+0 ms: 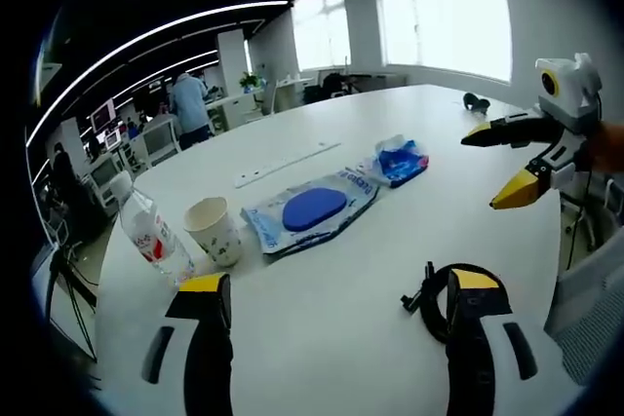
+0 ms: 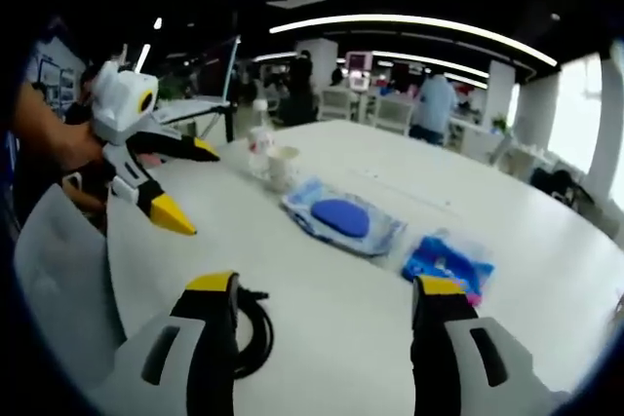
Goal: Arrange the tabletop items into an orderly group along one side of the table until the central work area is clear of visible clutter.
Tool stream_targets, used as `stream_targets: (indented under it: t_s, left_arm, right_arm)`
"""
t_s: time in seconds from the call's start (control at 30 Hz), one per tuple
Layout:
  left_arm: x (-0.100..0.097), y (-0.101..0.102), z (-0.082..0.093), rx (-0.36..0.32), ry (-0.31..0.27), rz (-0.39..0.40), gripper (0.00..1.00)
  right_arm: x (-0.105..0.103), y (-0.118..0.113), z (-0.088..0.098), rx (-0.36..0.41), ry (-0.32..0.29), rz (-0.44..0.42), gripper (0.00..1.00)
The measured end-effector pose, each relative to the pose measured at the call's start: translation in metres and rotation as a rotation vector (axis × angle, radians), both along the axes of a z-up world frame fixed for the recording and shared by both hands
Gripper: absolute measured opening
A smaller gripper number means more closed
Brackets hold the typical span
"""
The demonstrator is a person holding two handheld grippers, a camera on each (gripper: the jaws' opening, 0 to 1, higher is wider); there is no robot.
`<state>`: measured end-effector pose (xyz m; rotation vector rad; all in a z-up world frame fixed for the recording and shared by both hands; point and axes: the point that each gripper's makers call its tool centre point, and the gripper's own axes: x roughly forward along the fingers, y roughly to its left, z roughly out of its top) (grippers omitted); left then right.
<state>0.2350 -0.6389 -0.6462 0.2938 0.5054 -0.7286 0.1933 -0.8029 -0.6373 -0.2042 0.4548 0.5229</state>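
Nearest the lens in the left gripper view, the left hand-held gripper [image 1: 336, 304] stands wide and empty over the white bench [image 1: 322, 358], a coiled black cable [image 1: 434, 299] touching its right jaw; the right hand-held gripper [image 2: 322, 304], likewise wide and empty, has the same cable by its left jaw. Beyond lie a water bottle [image 1: 151, 233], paper cup [image 1: 214, 231], large blue-printed packet [image 1: 312, 209] and small blue packet [image 1: 398, 160], strung loosely across mid-bench. Judged from this, grouping has hardly begun: nothing is held, and the centre is not yet clear.

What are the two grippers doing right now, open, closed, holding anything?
Left gripper: open, holding nothing, above the white table.
Right gripper: open, holding nothing.
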Motion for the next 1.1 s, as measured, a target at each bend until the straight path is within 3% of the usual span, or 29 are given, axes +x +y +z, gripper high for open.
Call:
stream_targets:
  t_s: [0.37, 0.6, 0.87, 1.1]
  left_arm:
    - [-0.018, -0.010, -0.014, 0.016, 0.005, -0.021, 0.73]
    - [-0.031, -0.016, -0.025, 0.009, 0.055, -0.032, 0.58]
    - [-0.043, -0.023, -0.037, 0.025, 0.088, -0.058, 0.51]
    - [-0.061, -0.033, -0.051, 0.032, 0.161, -0.081, 0.30]
  right_arm:
    - [-0.016, 0.009, -0.023, 0.023, 0.034, 0.043, 0.53]
    - [-0.031, 0.021, -0.042, 0.033, 0.099, 0.103, 0.39]
    - [-0.034, 0.022, -0.052, 0.034, 0.116, 0.121, 0.30]
    - [-0.036, 0.029, -0.067, 0.031, 0.164, 0.136, 0.20]
